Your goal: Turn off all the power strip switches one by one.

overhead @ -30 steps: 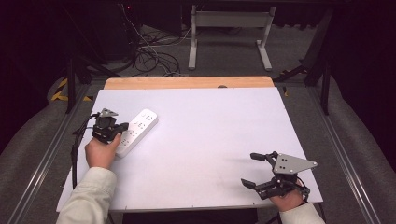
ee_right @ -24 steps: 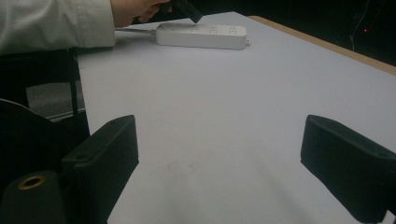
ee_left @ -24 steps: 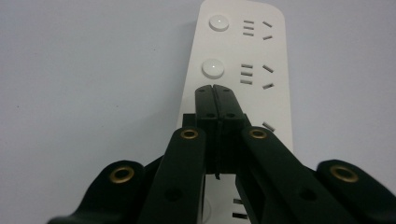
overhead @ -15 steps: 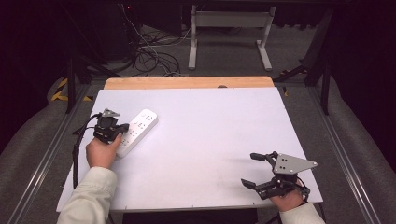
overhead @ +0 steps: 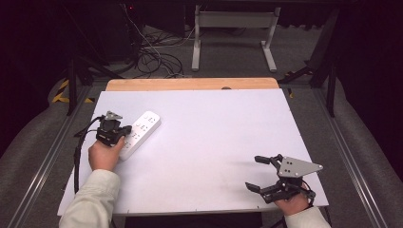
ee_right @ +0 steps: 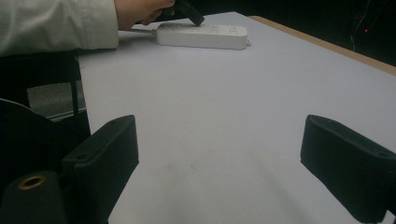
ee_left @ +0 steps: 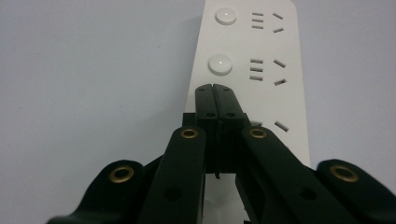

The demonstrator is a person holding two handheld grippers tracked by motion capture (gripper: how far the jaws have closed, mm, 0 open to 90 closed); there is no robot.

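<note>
Because the white power strip (overhead: 139,134) lies near the left edge of the white table (overhead: 209,142), with its long axis running from the near left toward the far right, the left gripper (overhead: 114,134) is the one placed to work on it: it sits over the strip's near end, with the person's left hand (overhead: 105,154) behind it. In the left gripper view the jaws are pressed together with nothing between them, and their joined tips (ee_left: 215,91) point along the strip's length, over its face just short of the middle round switch button (ee_left: 220,64); a farther button (ee_left: 226,16) and rows of socket slots follow the same line. Whether the tips touch the plastic I cannot tell. Any press on a button would likely mean sliding the closed tips a little forward along that axis. Well apart, at the near right corner, the right gripper (overhead: 267,174) hovers with its jaws spread wide and empty, aimed across the table toward the strip.
</note>
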